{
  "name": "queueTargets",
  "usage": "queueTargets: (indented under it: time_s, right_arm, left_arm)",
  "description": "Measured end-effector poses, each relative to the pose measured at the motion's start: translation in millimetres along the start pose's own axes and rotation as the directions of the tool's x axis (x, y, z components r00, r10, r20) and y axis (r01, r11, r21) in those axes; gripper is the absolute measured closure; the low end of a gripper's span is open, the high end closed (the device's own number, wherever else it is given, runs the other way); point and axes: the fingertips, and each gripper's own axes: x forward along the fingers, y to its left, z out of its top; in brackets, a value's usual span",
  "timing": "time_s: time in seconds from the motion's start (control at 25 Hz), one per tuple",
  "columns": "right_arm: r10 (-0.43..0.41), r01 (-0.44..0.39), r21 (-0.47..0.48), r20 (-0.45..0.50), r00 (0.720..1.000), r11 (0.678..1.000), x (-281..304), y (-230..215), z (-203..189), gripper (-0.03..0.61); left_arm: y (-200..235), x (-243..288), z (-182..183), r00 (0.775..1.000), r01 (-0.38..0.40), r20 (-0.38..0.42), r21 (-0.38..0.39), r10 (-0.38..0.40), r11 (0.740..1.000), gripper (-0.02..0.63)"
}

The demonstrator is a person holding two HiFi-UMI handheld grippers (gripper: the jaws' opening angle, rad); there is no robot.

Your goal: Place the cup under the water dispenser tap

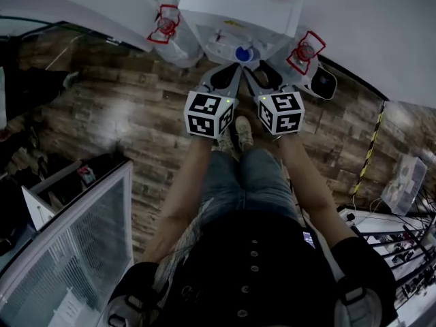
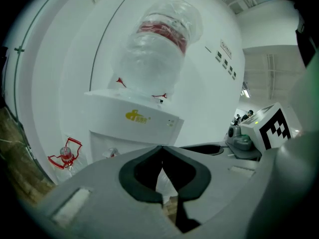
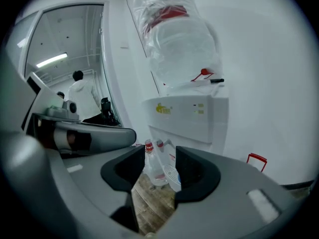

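Cup (image 1: 243,53) is standing under the water dispenser (image 1: 238,9), long axis vertical, mouth pointing up. Left tool (image 2: 160,152), jaws together, and right tool (image 3: 160,159), half-open, are gripping nothing.

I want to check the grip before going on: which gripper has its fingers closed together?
The left gripper: its fingers meet at the tips, with nothing between them. The right gripper has its fingers apart, with an open gap.

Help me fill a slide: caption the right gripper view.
Open, empty right claw facing a white water dispenser topped with an inverted bottle.
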Motion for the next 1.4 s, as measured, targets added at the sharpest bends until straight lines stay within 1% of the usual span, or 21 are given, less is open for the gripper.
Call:
queueTargets:
  time_s: [0.16, 0.24, 0.36, 0.48, 0.6, 0.68, 0.8, 0.92, 1.0, 1.08, 1.28, 1.4]
  right_arm:
    - [-0.008, 0.008, 0.001, 0.027, 1.000, 1.000, -14, 6, 19, 0.423]
    - [-0.014, 0.014, -0.001, 0.044, 0.999, 1.000, -20, 9, 28, 0.460]
    - [-0.017, 0.016, 0.005, 0.067, 0.998, 1.000, -27, 14, 41, 0.476]
    - [-0.014, 0.015, -0.015, 0.088, 0.996, 1.000, -35, 19, 55, 0.497]
    - [-0.013, 0.017, -0.029, 0.108, 0.994, 0.999, -44, 24, 67, 0.555]
    - [-0.003, 0.008, -0.040, 0.118, 0.993, 0.999, -51, 29, 75, 0.574]
    - [0.030, -0.023, -0.052, 0.121, 0.992, 0.998, -60, 39, 82, 0.577]
    - [0.082, -0.077, -0.052, 0.112, 0.990, 0.996, -65, 48, 87, 0.577]
    - [0.113, -0.106, -0.070, 0.108, 0.988, 0.992, -68, 54, 92, 0.577]
    - [0.131, -0.120, -0.094, 0.115, 0.985, 0.988, -72, 58, 99, 0.577]
    - [0.151, -0.125, -0.151, 0.179, 0.972, 0.981, -84, 63, 118, 0.578]
    - [0.155, -0.125, -0.155, 0.199, 0.968, 0.980, -90, 65, 125, 0.578]
  left_arm:
    - [-10, -8, 20, 1.000, 0.008, 0.021, 0.013, -0.008, 1.000, 0.612]
    - [-13, -12, 28, 0.999, 0.016, 0.030, 0.024, -0.016, 1.000, 0.612]
    - [-17, -18, 38, 0.999, 0.026, 0.032, 0.054, -0.027, 0.998, 0.612]
    - [-20, -26, 50, 0.999, 0.031, 0.041, 0.083, -0.034, 0.996, 0.612]
    - [-24, -35, 57, 0.998, 0.038, 0.050, 0.097, -0.043, 0.995, 0.612]
    - [-28, -41, 62, 0.997, 0.045, 0.053, 0.101, -0.050, 0.994, 0.612]
    - [-33, -48, 67, 0.997, 0.048, 0.054, 0.103, -0.054, 0.994, 0.612]
    - [-35, -53, 73, 0.996, 0.060, 0.055, 0.109, -0.067, 0.992, 0.612]
    - [-37, -56, 79, 0.995, 0.071, 0.058, 0.122, -0.079, 0.990, 0.612]
    - [-38, -61, 85, 0.995, 0.066, 0.061, 0.127, -0.074, 0.990, 0.612]
    - [-33, -73, 96, 0.995, 0.052, 0.085, 0.055, -0.057, 0.997, 0.612]
    - [-31, -76, 96, 0.995, 0.050, 0.081, 0.049, -0.054, 0.998, 0.612]
